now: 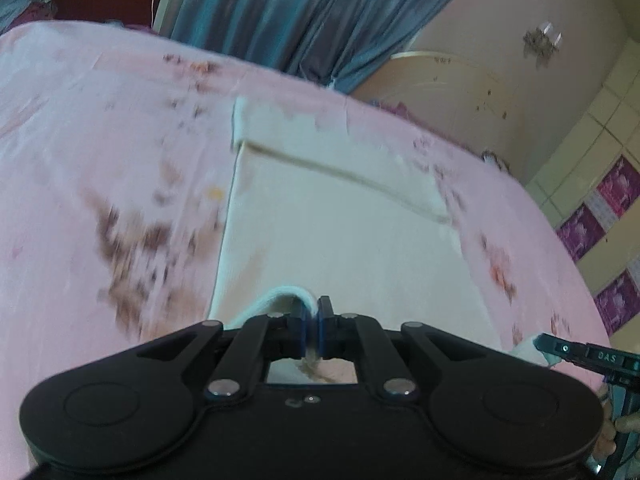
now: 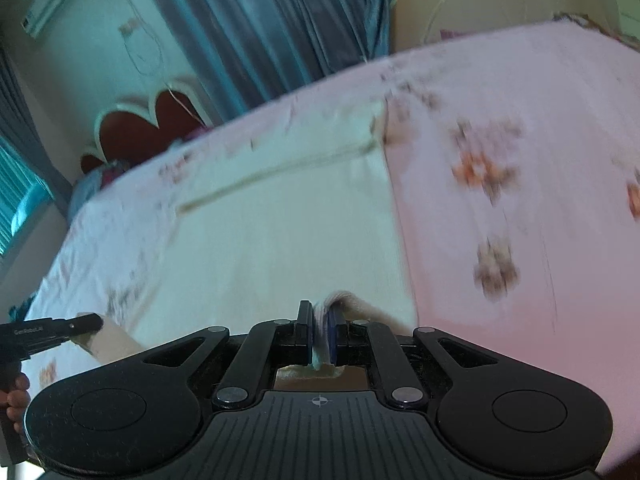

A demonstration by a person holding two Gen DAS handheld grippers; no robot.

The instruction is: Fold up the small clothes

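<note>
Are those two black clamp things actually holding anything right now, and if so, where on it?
Yes. Both hold the cream cloth lying on the pink bedsheet. The left gripper and right gripper each have their jaws shut on its near edge, one at each near corner.

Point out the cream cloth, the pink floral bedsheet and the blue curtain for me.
cream rectangular cloth (image 1: 340, 232): left wrist view, on its flat middle.
pink floral bedsheet (image 2: 520, 240): right wrist view, on a bare part right of the cloth.
blue-grey fabric curtain (image 1: 280, 12): left wrist view, on its hanging folds.
</note>
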